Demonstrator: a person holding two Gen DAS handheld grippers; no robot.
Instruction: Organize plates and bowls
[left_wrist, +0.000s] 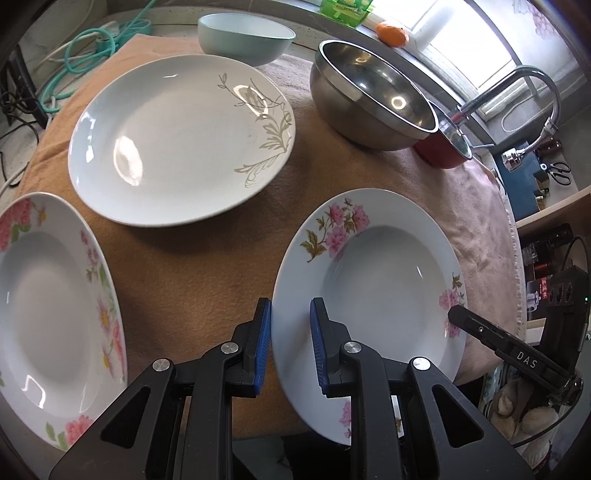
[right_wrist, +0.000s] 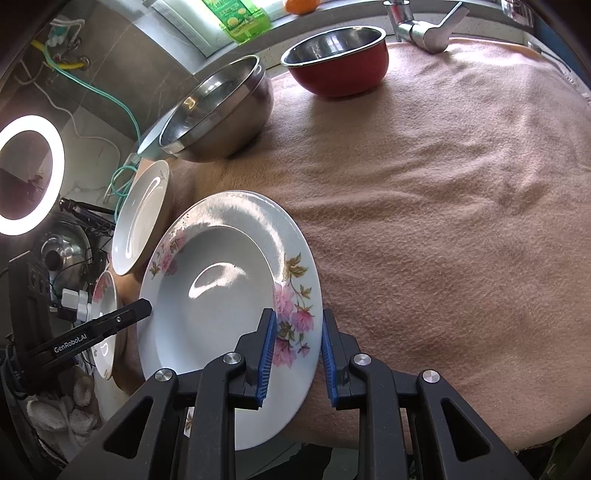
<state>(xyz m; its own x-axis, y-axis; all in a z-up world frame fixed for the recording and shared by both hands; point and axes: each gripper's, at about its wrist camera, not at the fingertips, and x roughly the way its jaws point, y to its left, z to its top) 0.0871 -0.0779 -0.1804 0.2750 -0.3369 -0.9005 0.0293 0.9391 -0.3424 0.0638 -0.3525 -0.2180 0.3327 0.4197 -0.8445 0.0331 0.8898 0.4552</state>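
Observation:
A pink-flowered deep plate (left_wrist: 373, 284) (right_wrist: 225, 295) lies near the front edge of the cloth. My left gripper (left_wrist: 290, 343) is open and straddles its left rim. My right gripper (right_wrist: 298, 350) is open and straddles its right rim. A large white plate with a grey leaf pattern (left_wrist: 177, 140) (right_wrist: 142, 218) lies behind it. Another pink-flowered plate (left_wrist: 55, 314) (right_wrist: 105, 321) lies at the left. A pale blue bowl (left_wrist: 245, 37), a steel bowl (left_wrist: 373, 92) (right_wrist: 218, 110) and a red bowl (left_wrist: 443, 147) (right_wrist: 340, 59) stand at the back.
A brown-pink cloth (right_wrist: 443, 221) covers the counter. A tap (left_wrist: 517, 96) (right_wrist: 424, 26) rises at the back right. Cables (left_wrist: 92, 48), a green pack (right_wrist: 240, 18) and an orange (left_wrist: 391, 33) sit behind. A ring light (right_wrist: 26, 173) glows at the left.

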